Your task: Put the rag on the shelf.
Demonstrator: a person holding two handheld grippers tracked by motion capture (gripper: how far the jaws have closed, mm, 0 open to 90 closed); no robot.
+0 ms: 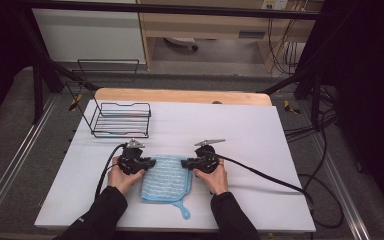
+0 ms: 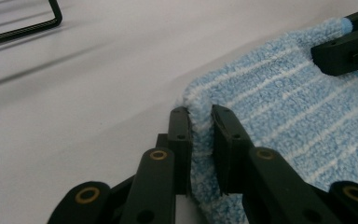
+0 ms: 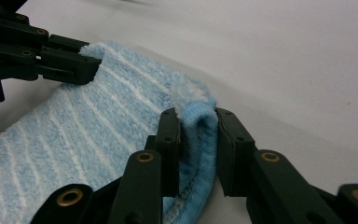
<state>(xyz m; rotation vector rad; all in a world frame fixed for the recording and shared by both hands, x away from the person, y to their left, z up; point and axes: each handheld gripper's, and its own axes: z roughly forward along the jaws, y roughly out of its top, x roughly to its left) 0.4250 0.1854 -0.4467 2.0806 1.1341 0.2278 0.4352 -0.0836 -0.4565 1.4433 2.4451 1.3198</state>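
Terry cloth [image 1: 166,179], blue w/ white stripes, lies flat on the white table [image 1: 260,145] near my edge. My left gripper [image 2: 200,112] pinches its far-left corner; right gripper [image 3: 198,114] pinches the far-right corner. Best approach: keep both grips firm, lift evenly, fold toward me. Pile is soft, loop tab at the near hem. Wire rack [image 1: 121,119] sits well apart.
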